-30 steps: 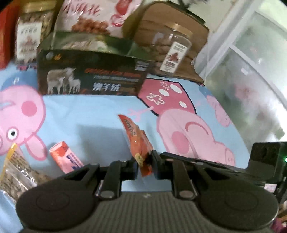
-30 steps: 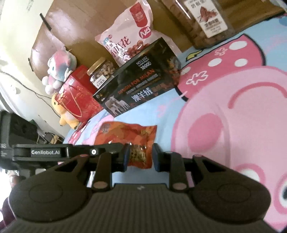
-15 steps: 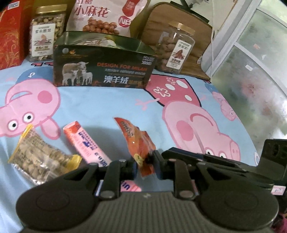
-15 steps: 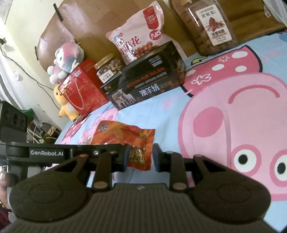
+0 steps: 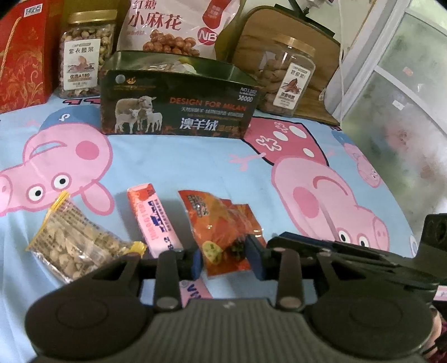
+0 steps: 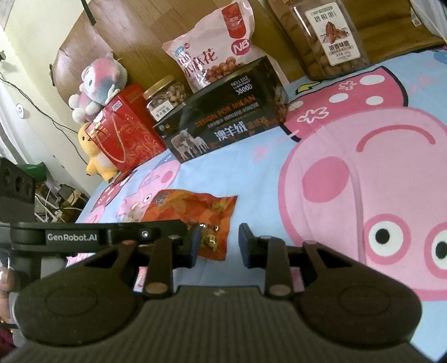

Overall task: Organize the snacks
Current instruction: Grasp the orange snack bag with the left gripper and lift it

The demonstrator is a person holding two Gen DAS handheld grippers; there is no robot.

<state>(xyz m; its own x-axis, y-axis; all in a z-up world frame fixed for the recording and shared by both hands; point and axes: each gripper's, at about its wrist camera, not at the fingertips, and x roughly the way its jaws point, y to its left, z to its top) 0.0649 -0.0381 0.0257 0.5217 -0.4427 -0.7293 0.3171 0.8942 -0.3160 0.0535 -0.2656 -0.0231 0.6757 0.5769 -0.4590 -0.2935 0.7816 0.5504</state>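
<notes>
An orange snack packet (image 5: 223, 231) lies flat on the blue Peppa Pig sheet (image 5: 178, 164); it also shows in the right wrist view (image 6: 195, 215). My left gripper (image 5: 225, 258) is open, its jaws either side of the packet's near end. My right gripper (image 6: 219, 245) is open and empty, just right of the packet. A pink packet (image 5: 153, 223) and a clear bag of nuts (image 5: 75, 243) lie left of the orange one. A dark open box (image 5: 178, 97) with sheep on it stands behind.
Behind the box stand a pink snack bag (image 5: 173, 25), two clear nut jars (image 5: 83, 53) (image 5: 287, 78) and a red gift bag (image 5: 22, 53). Plush toys (image 6: 97, 83) sit at the bed's far left. A window (image 5: 396, 92) is on the right.
The left gripper lowered the orange packet onto the sheet and opened. The right gripper has opened wider. Both views have pulled back from the box.
</notes>
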